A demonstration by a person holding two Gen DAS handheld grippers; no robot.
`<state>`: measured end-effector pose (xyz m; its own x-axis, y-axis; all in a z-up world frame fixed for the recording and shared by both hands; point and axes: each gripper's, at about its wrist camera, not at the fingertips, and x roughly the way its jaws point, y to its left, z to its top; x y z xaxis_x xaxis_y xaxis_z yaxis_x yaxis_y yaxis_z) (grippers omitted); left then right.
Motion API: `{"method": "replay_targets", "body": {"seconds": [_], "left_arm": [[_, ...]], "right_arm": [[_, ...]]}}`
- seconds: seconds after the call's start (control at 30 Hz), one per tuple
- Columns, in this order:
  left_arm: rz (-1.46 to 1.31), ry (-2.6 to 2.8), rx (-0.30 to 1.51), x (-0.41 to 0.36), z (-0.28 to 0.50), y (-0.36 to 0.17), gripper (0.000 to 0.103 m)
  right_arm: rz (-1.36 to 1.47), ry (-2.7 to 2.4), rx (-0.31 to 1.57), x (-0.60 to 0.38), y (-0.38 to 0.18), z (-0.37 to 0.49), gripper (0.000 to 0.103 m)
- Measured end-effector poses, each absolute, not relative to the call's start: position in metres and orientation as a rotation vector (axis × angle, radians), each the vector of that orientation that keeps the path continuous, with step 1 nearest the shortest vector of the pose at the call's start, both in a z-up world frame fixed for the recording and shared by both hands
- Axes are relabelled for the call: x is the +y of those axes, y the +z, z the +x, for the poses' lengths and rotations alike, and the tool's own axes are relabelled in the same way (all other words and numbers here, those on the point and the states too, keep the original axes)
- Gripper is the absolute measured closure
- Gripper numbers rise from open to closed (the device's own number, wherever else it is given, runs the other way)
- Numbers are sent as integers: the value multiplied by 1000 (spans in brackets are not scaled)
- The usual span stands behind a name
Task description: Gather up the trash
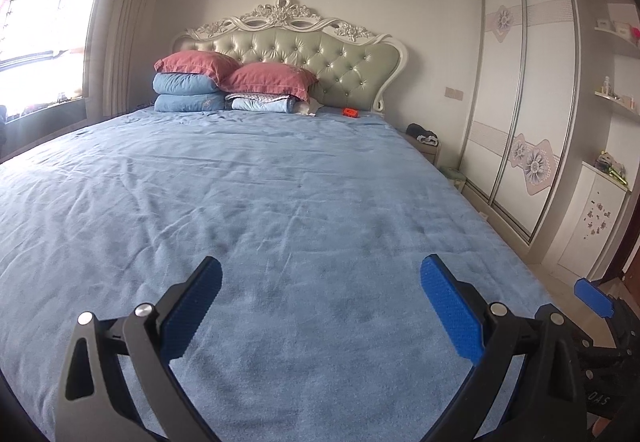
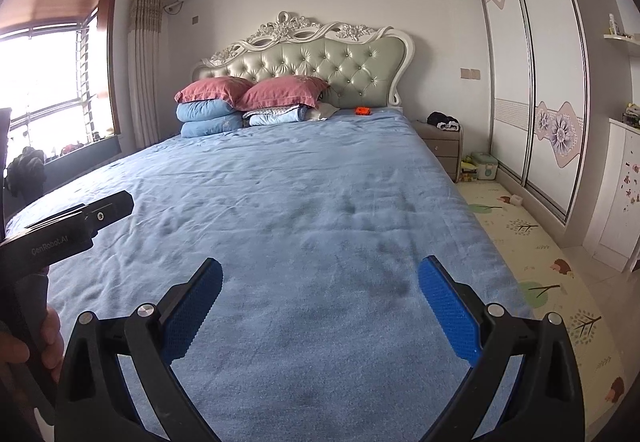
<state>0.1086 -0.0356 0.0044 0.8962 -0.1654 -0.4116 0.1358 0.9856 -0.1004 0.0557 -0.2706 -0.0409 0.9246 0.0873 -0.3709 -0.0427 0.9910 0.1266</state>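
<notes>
A small orange-red item point(image 1: 351, 112) lies on the blue bed sheet point(image 1: 280, 201) near the headboard, to the right of the pillows; it also shows in the right wrist view point(image 2: 363, 110). My left gripper point(image 1: 320, 306) is open and empty, low over the foot of the bed. My right gripper point(image 2: 320, 306) is open and empty, also over the foot of the bed, to the right of the left one. The left gripper's body point(image 2: 72, 226) shows at the left edge of the right wrist view. A small pale item point(image 2: 516, 199) lies on the floor mat.
Red pillows point(image 1: 224, 69) and folded blue quilts point(image 1: 188, 93) are stacked at the headboard point(image 1: 304, 49). A nightstand point(image 2: 442, 147) with dark clothes stands right of the bed, a small box point(image 2: 484, 165) beside it. A sliding wardrobe point(image 2: 532, 81) lines the right wall. A patterned mat point(image 2: 560, 282) covers the floor.
</notes>
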Motion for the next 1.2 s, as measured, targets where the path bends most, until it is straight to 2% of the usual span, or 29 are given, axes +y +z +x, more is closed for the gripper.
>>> {"method": "replay_targets", "body": {"seconds": [1.2], "left_arm": [[-20,-108,431,-46,109,7,4]], "right_arm": [[112,65,421,-272,-43,56,8]]}}
